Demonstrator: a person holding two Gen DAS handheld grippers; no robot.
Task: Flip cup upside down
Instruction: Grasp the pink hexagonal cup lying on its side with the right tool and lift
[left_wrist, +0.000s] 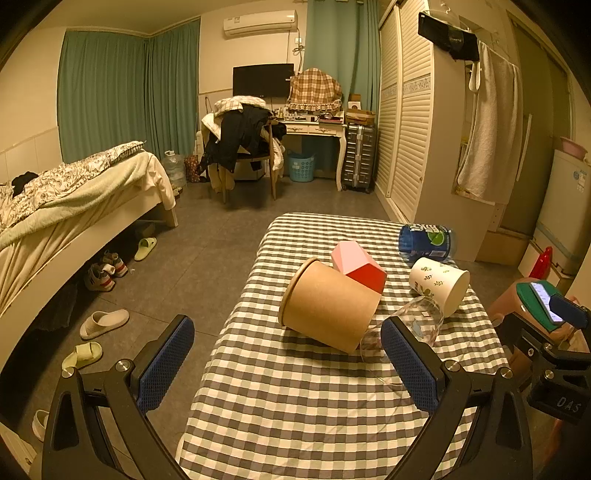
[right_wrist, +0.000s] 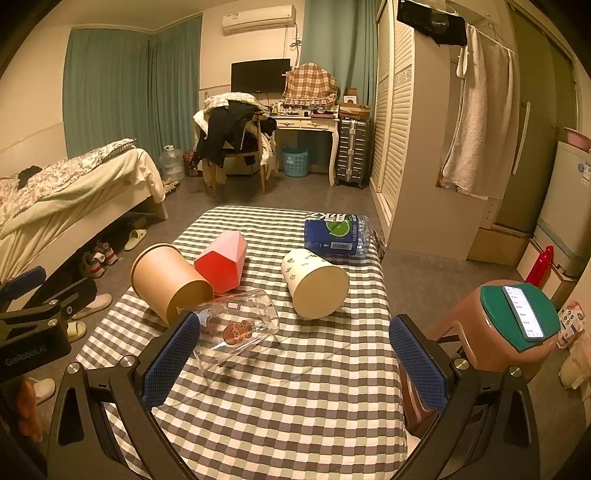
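Several cups lie on their sides on the checkered table (left_wrist: 295, 406) (right_wrist: 295, 398): a brown paper cup (left_wrist: 327, 306) (right_wrist: 168, 282), a pink and red faceted cup (left_wrist: 356, 266) (right_wrist: 221, 260), a white leaf-print cup (left_wrist: 439, 284) (right_wrist: 314, 282) and a clear glass with a bear print (left_wrist: 406, 332) (right_wrist: 236, 325). My left gripper (left_wrist: 288, 369) is open and empty, above the near left part of the table, short of the brown cup. My right gripper (right_wrist: 295, 365) is open and empty, just behind the glass.
A blue pack of water bottles (left_wrist: 426, 240) (right_wrist: 336, 232) lies at the table's far right. A brown stool with a green top and a phone (right_wrist: 517, 314) (left_wrist: 535, 302) stands right of the table. A bed and shoes (left_wrist: 103, 273) are to the left.
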